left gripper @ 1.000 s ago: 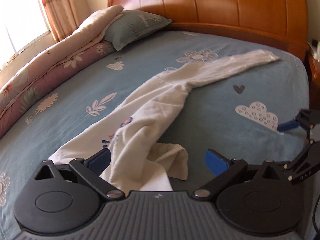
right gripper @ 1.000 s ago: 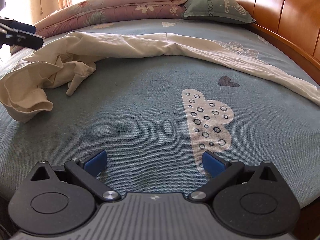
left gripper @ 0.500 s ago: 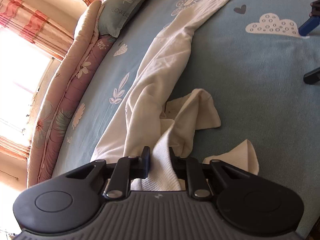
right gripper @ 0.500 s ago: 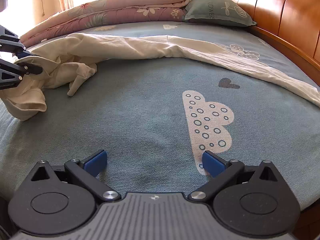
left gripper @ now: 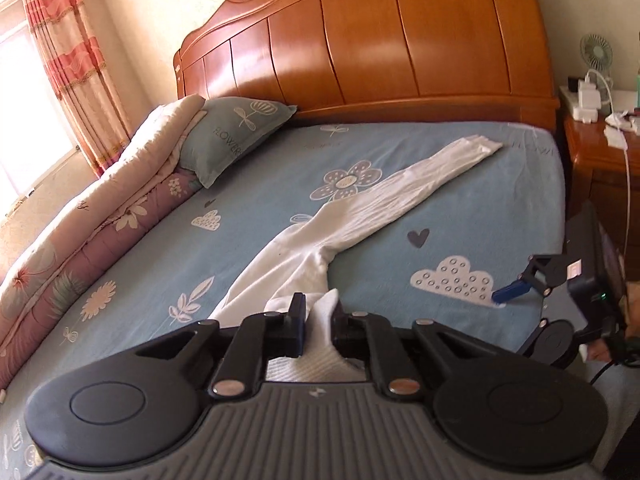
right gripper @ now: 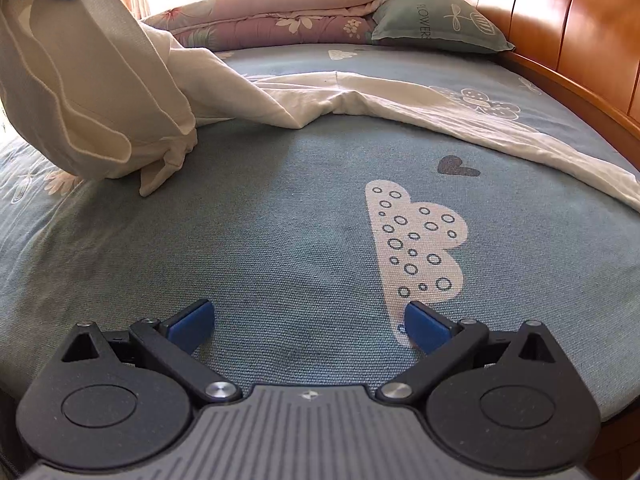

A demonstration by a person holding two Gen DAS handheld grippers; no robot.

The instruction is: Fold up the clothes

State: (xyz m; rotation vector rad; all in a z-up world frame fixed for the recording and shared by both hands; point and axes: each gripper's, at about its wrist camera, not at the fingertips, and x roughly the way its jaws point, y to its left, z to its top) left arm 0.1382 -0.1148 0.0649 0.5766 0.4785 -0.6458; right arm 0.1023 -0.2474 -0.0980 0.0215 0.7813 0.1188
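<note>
Between left tongs [left gripper: 319,326] (closing): garment [left gripper: 384,196]

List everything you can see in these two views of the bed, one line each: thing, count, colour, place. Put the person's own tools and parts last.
garment: one, white, stretched across the sheet, near end lifted
sheet: one, blue with cloud, heart and flower prints, covering the bed
pillow: one, grey-green, by the headboard
quilt: one, pink and cream floral, folded along the window side
headboard: one, orange-brown wood, head of the bed
curtain: one, pink and cream striped, at the window
nightstand: one, brown wood, beside the bed
fan: one, pale, on the nightstand
left tongs: black, blue pads, closing on the garment
right tongs: black, blue pads, open over the sheet
</note>
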